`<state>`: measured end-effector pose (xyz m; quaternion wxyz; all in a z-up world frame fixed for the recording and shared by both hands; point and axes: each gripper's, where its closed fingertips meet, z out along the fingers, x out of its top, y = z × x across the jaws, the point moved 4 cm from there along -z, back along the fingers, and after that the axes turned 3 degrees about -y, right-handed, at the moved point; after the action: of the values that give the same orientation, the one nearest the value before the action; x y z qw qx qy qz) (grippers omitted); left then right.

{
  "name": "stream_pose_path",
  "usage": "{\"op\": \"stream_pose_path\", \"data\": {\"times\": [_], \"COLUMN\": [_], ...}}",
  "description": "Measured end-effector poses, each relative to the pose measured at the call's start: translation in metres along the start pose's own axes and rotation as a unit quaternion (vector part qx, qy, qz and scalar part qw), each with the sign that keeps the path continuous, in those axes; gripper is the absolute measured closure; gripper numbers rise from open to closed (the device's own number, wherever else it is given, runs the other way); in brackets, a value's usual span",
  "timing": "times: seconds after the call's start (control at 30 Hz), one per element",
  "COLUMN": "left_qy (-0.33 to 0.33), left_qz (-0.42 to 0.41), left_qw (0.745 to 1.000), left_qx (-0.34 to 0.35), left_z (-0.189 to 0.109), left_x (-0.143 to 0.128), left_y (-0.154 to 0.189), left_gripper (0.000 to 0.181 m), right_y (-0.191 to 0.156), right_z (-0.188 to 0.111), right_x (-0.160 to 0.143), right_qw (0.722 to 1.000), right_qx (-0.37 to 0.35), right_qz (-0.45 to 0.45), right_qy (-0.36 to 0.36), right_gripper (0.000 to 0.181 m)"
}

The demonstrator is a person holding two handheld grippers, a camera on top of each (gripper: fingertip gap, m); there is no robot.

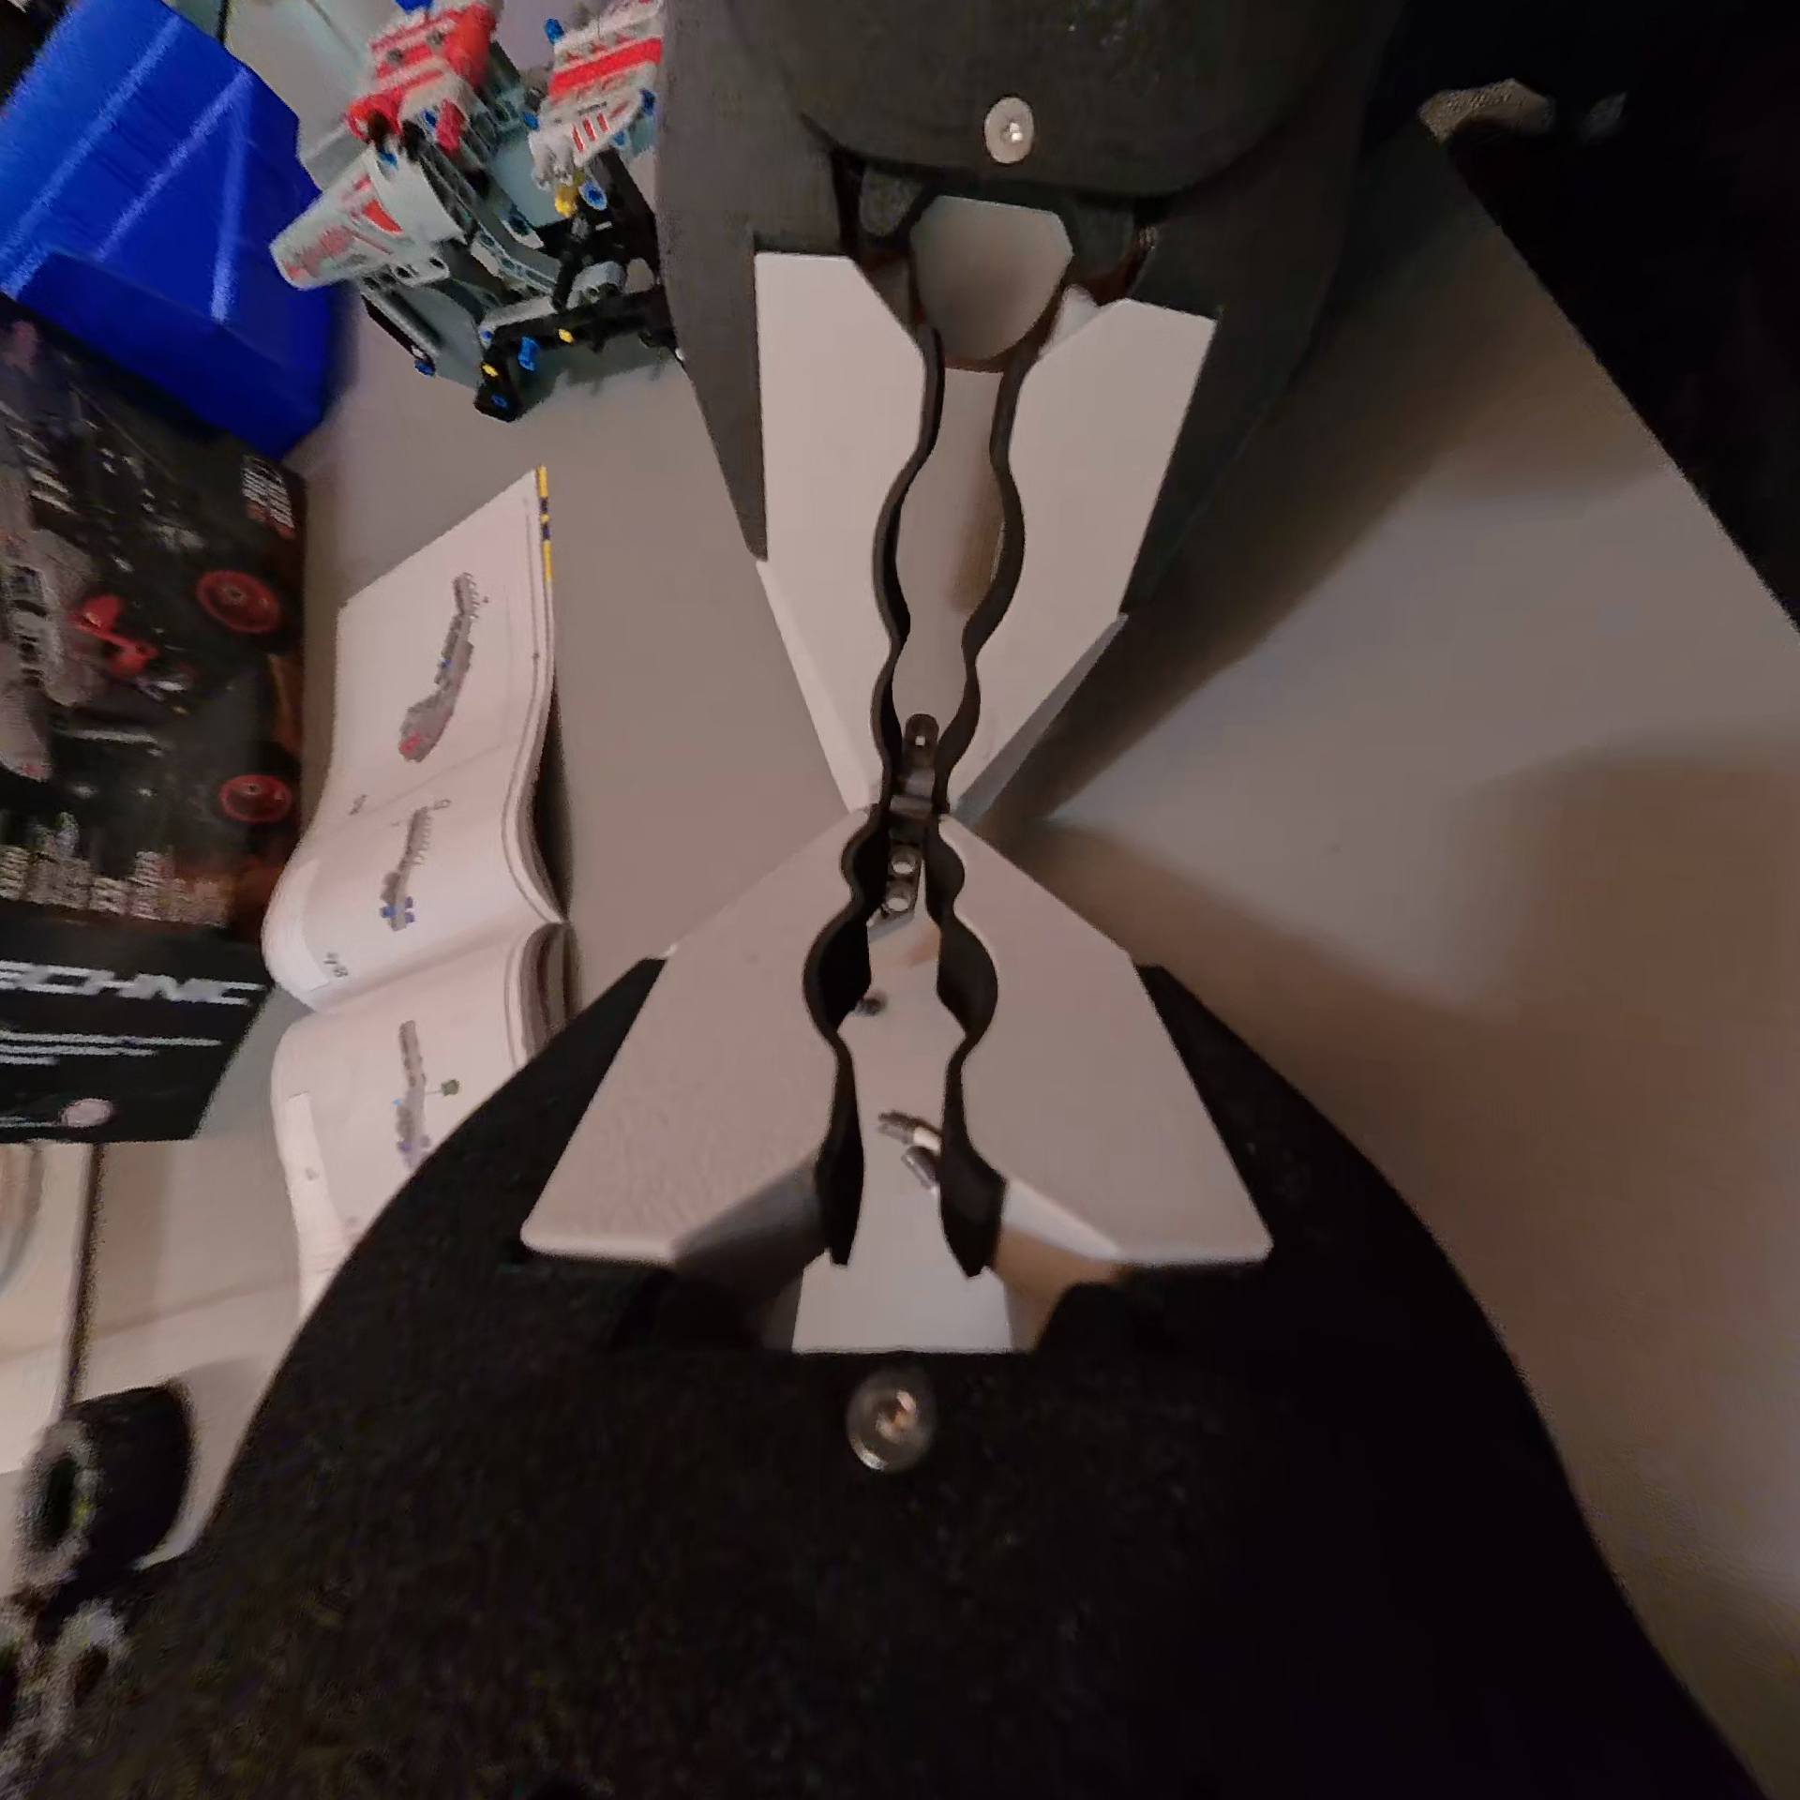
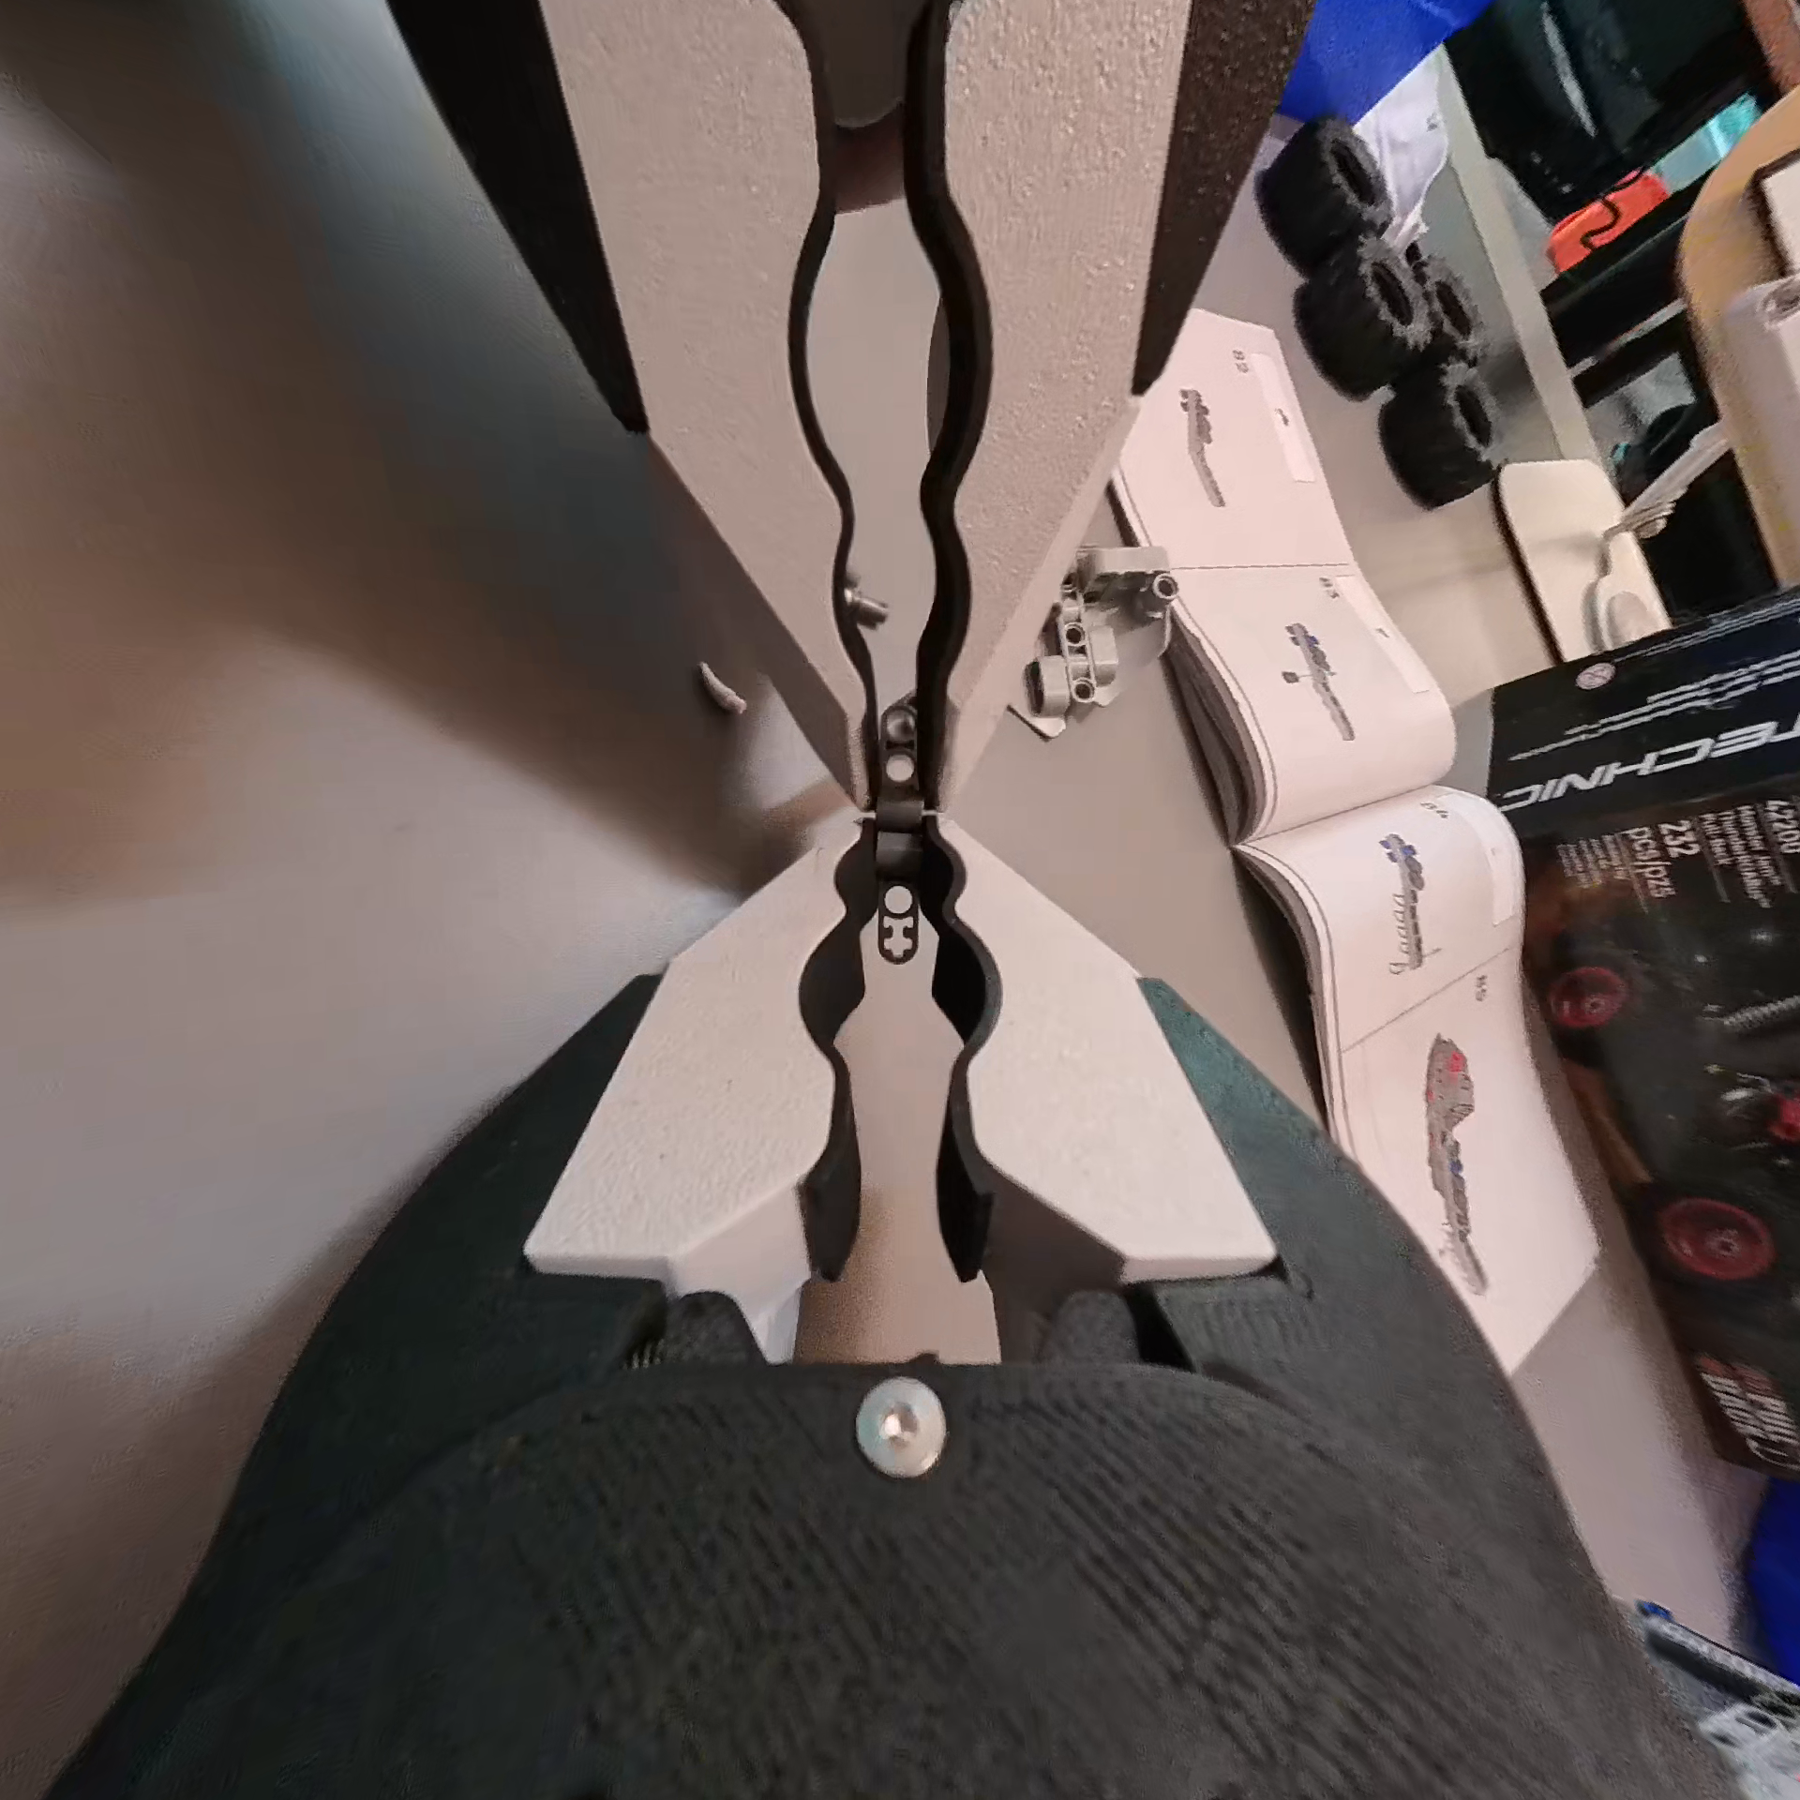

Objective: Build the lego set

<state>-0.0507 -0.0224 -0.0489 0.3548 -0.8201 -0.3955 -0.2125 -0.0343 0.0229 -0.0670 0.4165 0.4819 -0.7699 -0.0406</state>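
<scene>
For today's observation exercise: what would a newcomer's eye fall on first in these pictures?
Dead centre, the left gripper and right gripper meet tip to tip, each pinching a small black piece. Beside them an open manual lies on the table; a red and grey model stands beyond it.

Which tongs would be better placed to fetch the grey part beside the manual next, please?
Probably left: the grey part lies on the left tongs' side of where they meet the right tongs. Both grip black pieces.
</scene>
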Motion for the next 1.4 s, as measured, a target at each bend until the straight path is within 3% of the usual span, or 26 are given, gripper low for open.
{"op": "stream_pose_path", "data": {"times": [0.03,0.17,0.3,0.37,0.6,0.87,1.0,1.4], "left_qy": [0.005,0.048,0.085,0.090,0.100,0.064,0.022,-0.016], "left_qz": [-0.019,-0.037,-0.035,-0.037,-0.043,-0.036,0.013,0.029], "left_qw": [1.000,0.998,0.996,0.995,0.993,0.996,1.000,0.999], "left_qx": [-0.007,-0.006,-0.017,-0.020,-0.037,-0.047,-0.019,0.014], "left_z": [0.001,-0.007,-0.012,-0.013,-0.011,-0.001,0.006,0.000], "left_x": [0.000,0.005,0.011,0.012,0.009,0.003,-0.002,0.002], "left_y": [-0.001,-0.005,-0.004,-0.004,-0.002,0.003,0.005,0.000], "left_gripper": [0.178,0.178,0.177,0.177,0.177,0.177,0.178,0.178], "right_y": [0.000,0.004,0.008,0.005,0.003,-0.003,-0.005,0.000], "right_z": [0.000,-0.006,-0.009,-0.011,-0.012,-0.005,0.004,0.007], "right_x": [0.000,0.004,0.003,0.004,0.008,0.001,-0.006,-0.002], "right_qw": [1.000,0.999,0.991,0.988,0.988,0.993,0.998,0.999], "right_qx": [0.001,-0.007,0.045,0.069,0.049,0.070,0.040,-0.013], "right_qz": [-0.003,0.006,0.069,0.065,0.028,0.015,-0.032,-0.023], "right_qy": [-0.003,0.051,0.102,0.119,0.145,0.089,0.047,0.045], "right_gripper": [0.174,0.175,0.166,0.176,0.175,0.175,0.175,0.174]}}
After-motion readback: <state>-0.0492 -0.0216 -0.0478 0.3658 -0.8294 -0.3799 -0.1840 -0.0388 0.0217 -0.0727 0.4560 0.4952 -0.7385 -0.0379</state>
